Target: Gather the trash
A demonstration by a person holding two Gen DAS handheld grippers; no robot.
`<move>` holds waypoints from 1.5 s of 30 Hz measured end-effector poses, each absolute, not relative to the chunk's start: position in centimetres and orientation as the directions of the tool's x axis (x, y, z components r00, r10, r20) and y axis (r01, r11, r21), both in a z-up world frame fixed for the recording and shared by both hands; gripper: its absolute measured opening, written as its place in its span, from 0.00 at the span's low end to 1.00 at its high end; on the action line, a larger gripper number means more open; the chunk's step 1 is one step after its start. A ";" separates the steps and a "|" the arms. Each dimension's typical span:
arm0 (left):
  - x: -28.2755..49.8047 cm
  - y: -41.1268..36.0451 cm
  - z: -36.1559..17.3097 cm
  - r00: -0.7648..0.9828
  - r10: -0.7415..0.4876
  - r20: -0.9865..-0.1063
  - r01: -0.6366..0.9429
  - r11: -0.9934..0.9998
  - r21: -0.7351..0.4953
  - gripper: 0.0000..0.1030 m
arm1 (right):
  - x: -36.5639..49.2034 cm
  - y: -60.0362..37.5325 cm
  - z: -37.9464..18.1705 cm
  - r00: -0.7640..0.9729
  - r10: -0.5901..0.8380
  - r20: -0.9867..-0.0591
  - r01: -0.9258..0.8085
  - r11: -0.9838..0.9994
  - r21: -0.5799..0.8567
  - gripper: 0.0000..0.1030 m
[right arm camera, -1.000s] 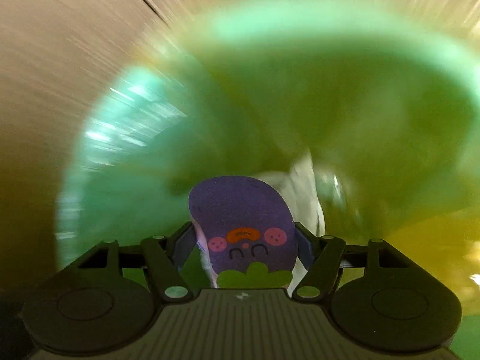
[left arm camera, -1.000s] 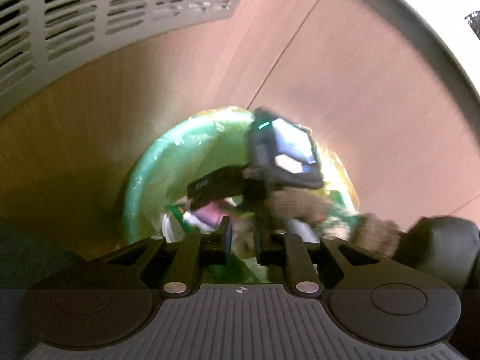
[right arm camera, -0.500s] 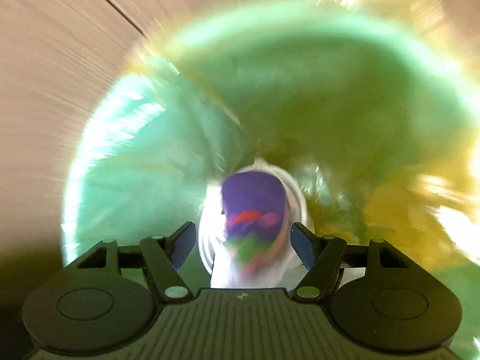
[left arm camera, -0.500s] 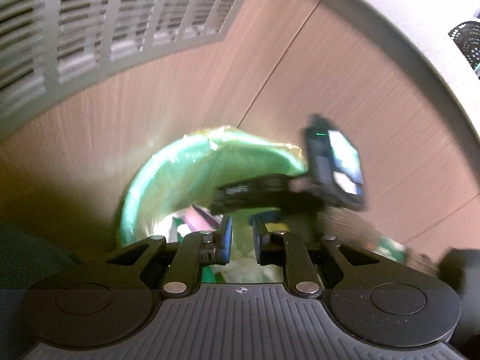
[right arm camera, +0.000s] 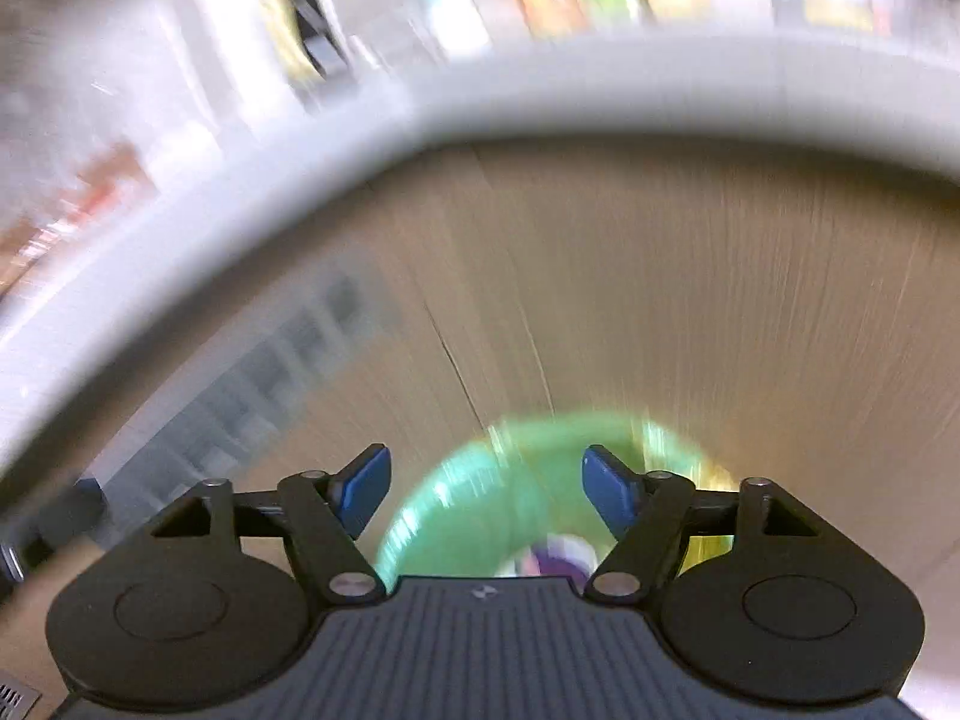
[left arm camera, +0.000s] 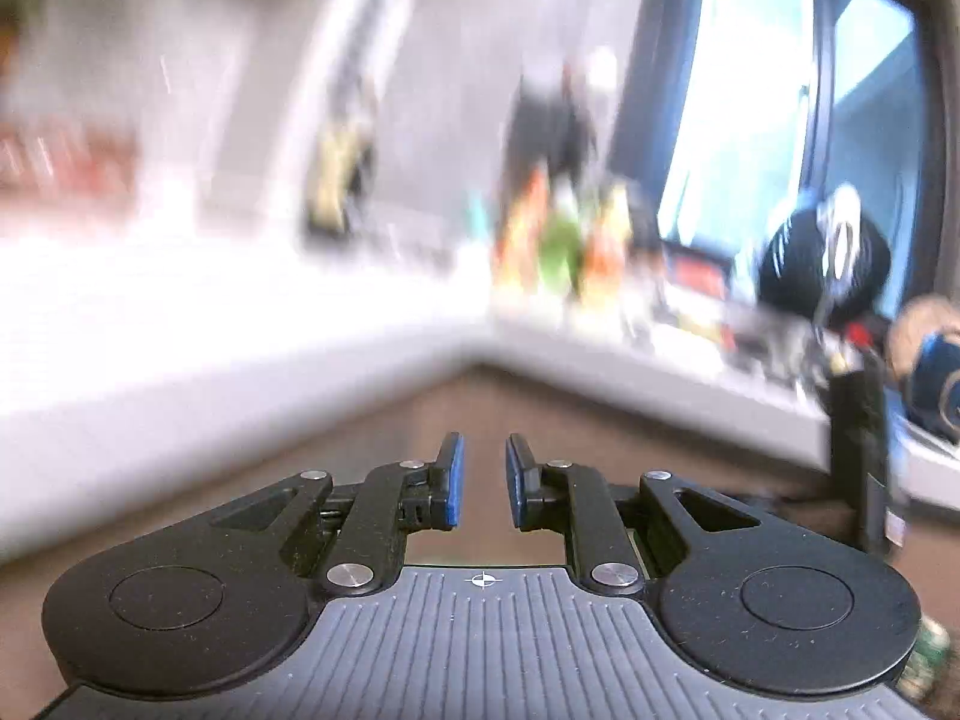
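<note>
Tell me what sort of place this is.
Probably a lived-in room at home, perhaps a kitchen corner, though blur hides much. A white counter runs along the wall, colourful bottles stand on it beside a window, and a green-lined bin sits on the wood floor.

My left gripper [left arm camera: 483, 480] and right gripper [right arm camera: 486, 489] are black linkages with silver rivets, blue-padded jaws, ribbed grey bases.

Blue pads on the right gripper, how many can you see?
2. One blue pad is on the left finger, the other on the right finger, with nothing held between them as the right gripper opens.
</note>
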State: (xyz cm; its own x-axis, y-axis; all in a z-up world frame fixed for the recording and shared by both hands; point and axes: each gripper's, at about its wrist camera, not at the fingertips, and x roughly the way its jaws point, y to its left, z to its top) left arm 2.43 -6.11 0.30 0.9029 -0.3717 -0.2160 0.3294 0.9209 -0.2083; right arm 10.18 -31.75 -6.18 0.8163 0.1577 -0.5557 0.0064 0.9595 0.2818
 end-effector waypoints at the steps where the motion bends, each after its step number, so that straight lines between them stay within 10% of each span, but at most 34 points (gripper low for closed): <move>1: 1.6 -5.5 1.4 0.920 -0.345 -0.188 0.313 0.932 -0.181 0.17 | 8.5 -30.7 -4.4 0.854 0.139 -0.502 -0.008 0.967 0.254 0.80; 10: -2.5 -2.2 4.2 0.981 -0.112 -0.157 0.101 0.992 -0.077 0.16 | 0.0 -22.8 4.0 0.964 0.156 -0.216 -0.141 0.986 0.083 0.87; 45: -1.2 -1.9 3.0 0.947 -0.099 -0.305 0.088 0.995 -0.052 0.16 | 1.3 -18.8 1.1 0.921 0.219 -0.323 -0.213 0.975 0.054 0.87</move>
